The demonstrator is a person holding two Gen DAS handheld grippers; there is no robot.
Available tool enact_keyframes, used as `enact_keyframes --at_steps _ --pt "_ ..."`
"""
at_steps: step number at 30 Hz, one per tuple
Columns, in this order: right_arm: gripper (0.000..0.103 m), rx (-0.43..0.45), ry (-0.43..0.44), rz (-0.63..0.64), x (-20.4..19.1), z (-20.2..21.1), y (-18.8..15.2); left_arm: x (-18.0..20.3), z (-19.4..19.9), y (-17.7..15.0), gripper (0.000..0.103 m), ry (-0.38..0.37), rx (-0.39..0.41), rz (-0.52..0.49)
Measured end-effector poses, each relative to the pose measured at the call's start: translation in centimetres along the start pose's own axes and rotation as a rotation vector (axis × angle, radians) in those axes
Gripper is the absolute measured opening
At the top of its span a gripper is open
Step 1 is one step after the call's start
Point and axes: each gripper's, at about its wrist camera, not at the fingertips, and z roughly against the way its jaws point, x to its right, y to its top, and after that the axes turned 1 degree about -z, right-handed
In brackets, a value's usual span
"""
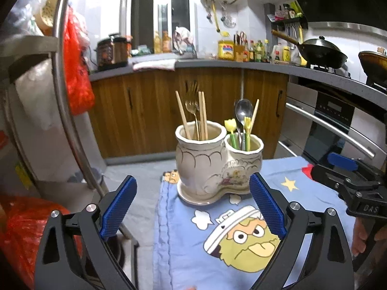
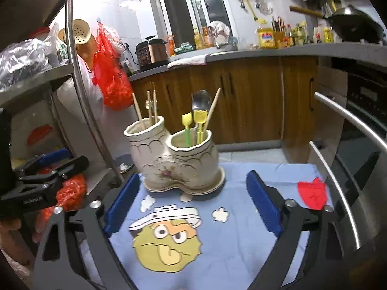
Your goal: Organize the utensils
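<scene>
Cream ceramic forms the double utensil holder (image 1: 212,166), which is set on its matching saucer (image 1: 191,197) at the far part of a surface covered by a blue cartoon cloth (image 1: 302,193). The holder is made of two joined cups. In the taller cup, wooden chopsticks (image 1: 203,116) and a gold fork (image 1: 192,110) are stood upright. In the lower cup, a steel spoon (image 1: 243,111), two small yellow-headed utensils with green handles (image 1: 232,130) and a single leaning chopstick (image 1: 254,114) are held.

The left tongs (image 1: 193,205) are seen released, their blue pads spread wide with nothing between them; they are kept just short of the holder, not touching it. The right tongs (image 2: 191,203) are likewise released and empty, spread wide before the saucer. In each wrist view the other tool is glimpsed at the frame's edge.

Beyond the surface, wooden cabinets (image 1: 150,111) under a grey kitchen counter (image 1: 217,65) are seen, with bottles, a pressure cooker (image 1: 112,50) and a dark wok (image 1: 321,50) on top. A red plastic bag (image 2: 108,75) is hung beside a metal rack (image 2: 72,72) at the left, and an oven front with steel handles (image 2: 350,120) is seen at the right.
</scene>
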Motion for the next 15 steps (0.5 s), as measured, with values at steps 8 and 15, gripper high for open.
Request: enact_keyframes --at_steps 8,15 --pt "0.097 0.043 -0.018 0.070 -0.48 0.45 -0.79 0.26 -0.35 -0.75 0.094 0.017 0.020 0.006" --pt "0.097 0.038 -0.012 0.073 -0.38 0.44 -0.96 -0.11 -0.94 -0.95 0.094 0.011 -0.003 0.008"
